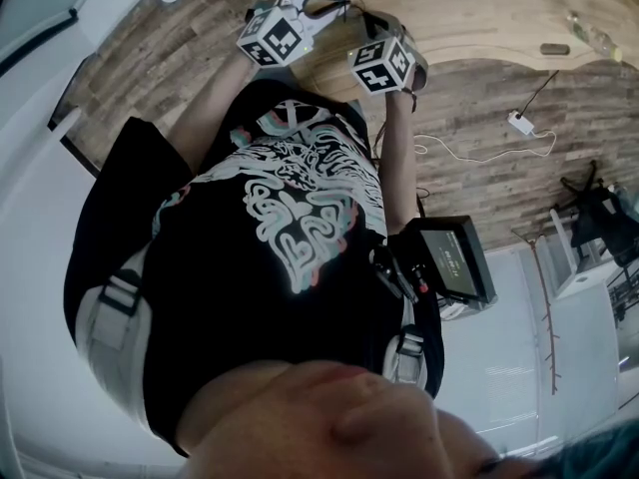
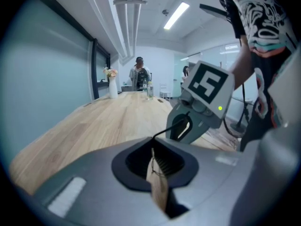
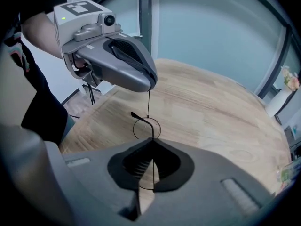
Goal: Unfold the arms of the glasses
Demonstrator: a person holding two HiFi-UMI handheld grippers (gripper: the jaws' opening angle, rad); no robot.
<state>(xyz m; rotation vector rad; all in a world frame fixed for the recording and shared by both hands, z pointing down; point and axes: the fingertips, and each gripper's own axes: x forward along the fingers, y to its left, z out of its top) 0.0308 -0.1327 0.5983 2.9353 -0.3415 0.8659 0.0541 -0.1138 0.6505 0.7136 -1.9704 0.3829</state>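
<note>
jaws tight on the glasses [image 3: 146, 127]

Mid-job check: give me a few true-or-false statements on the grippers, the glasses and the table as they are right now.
1. The left gripper and the right gripper are both shut on the glasses. True.
2. The glasses lie flat on the table. False: they are held in the air above it.
3. A vase of flowers stands at the table's far end. True.
4. The right gripper's jaws stand wide apart. False: they are closed on the thin frame.
</note>
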